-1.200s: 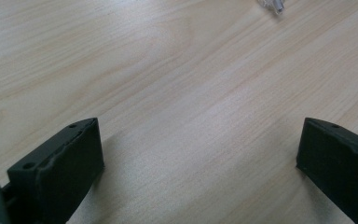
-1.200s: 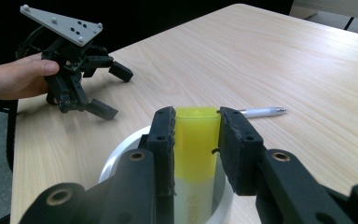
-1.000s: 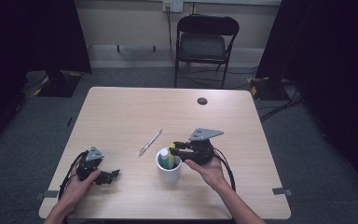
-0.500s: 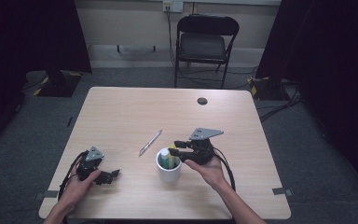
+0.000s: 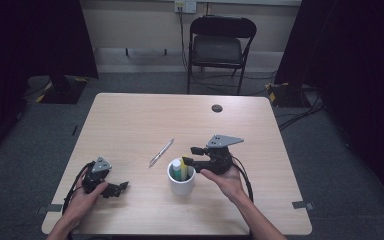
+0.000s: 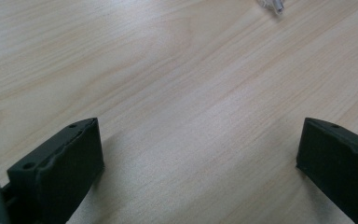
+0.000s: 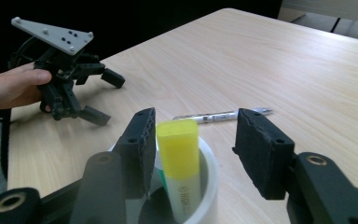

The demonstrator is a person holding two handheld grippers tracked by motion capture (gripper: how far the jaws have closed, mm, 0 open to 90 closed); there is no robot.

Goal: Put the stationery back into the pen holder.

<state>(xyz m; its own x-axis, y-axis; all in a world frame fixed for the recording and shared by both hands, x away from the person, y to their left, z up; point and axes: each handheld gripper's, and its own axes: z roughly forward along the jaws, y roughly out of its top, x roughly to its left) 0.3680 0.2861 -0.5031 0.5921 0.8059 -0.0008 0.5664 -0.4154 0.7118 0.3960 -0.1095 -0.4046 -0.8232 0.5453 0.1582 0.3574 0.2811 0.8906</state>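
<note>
A white cup (image 5: 181, 184) stands on the table near its front middle, with a yellow highlighter (image 5: 184, 169) and a green-and-white marker (image 5: 177, 167) upright in it. My right gripper (image 5: 189, 155) hovers at the cup's right rim. In the right gripper view its jaws (image 7: 196, 116) have just been opening. The highlighter (image 7: 178, 154) stands between them, close to the left jaw, with a gap to the right one, and the cup (image 7: 212, 186) is below. A silver pen (image 5: 161, 152) lies left of the cup. My left gripper (image 5: 121, 188) rests open on the table at the front left, over bare wood (image 6: 200, 135).
A small black round disc (image 5: 217, 108) sits near the table's far edge. A black folding chair (image 5: 221, 47) stands beyond the table. The pen's tip (image 6: 272, 4) shows far ahead of the left jaws. The left gripper (image 7: 109, 99) is well apart from the cup.
The right gripper's jaws have spread apart around the yellow highlighter, which now stands free in the cup. Neither hand has shifted.
</note>
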